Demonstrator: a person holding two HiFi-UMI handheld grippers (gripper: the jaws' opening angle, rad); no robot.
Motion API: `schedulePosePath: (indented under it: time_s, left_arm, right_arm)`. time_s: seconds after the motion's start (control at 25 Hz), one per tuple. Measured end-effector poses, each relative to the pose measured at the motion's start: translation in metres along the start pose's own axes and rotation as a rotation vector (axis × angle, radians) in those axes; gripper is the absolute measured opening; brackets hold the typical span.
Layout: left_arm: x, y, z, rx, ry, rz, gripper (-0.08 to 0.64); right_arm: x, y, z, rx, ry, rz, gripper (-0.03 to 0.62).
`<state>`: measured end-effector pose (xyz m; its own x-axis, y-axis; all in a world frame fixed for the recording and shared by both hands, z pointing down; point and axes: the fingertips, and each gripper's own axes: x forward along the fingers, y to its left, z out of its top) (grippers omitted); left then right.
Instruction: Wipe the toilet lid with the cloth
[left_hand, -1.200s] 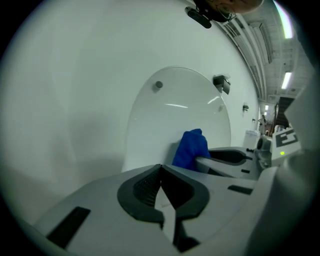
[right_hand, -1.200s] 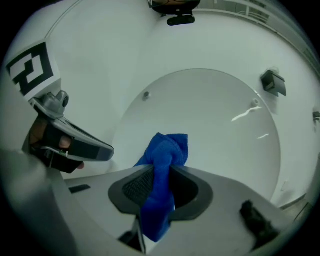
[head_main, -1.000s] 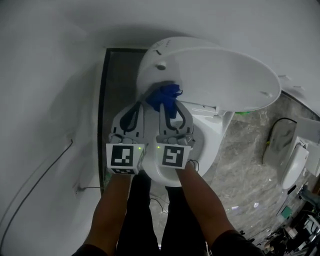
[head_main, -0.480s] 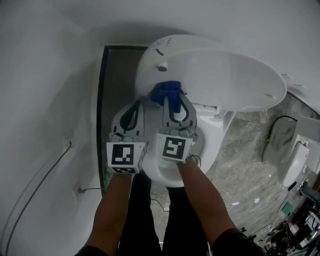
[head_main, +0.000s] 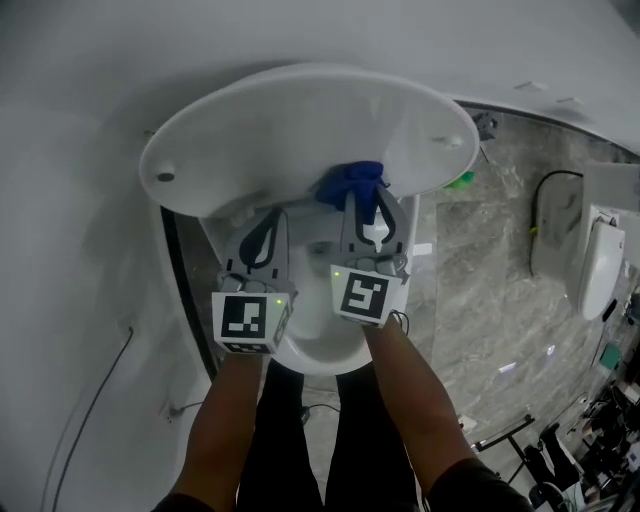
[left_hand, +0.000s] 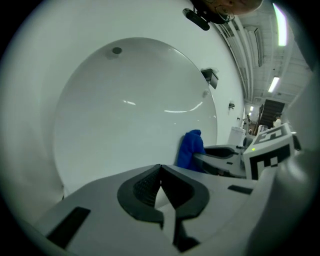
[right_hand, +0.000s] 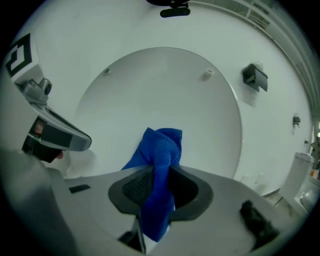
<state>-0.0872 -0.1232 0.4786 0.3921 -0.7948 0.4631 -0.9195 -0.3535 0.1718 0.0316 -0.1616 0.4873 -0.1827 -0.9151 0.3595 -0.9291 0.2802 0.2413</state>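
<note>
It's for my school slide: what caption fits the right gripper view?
Right tongs pinch a blue cloth in front of the raised white toilet lid.

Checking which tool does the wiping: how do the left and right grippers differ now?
The right gripper is shut on the blue cloth; the left gripper is shut on nothing. The right gripper reaches nearer the raised toilet lid, the left gripper sits slightly back. Both point at the toilet lid.
</note>
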Motion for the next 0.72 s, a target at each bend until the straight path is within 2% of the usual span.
schedulePosePath:
  time_s: [0.2, 0.4, 0.56, 0.72]
  left_arm:
    - [0.017, -0.039, 0.000, 0.040, 0.008, -0.067, 0.011]
    - [0.023, -0.051, -0.001, 0.040, 0.012, -0.079, 0.011]
    - [0.016, -0.038, -0.007, 0.026, 0.012, -0.043, 0.011]
    - [-0.008, -0.006, -0.028, -0.010, 0.047, 0.040, 0.011]
  right_arm:
    - [-0.013, -0.044, -0.020, 0.002, 0.017, -0.071, 0.086]
    - [-0.021, -0.053, -0.025, 0.020, 0.015, -0.086, 0.086]
    - [-0.022, -0.028, -0.015, 0.031, -0.005, -0.010, 0.086]
    - [-0.020, 0.039, -0.011, 0.004, 0.004, 0.141, 0.086]
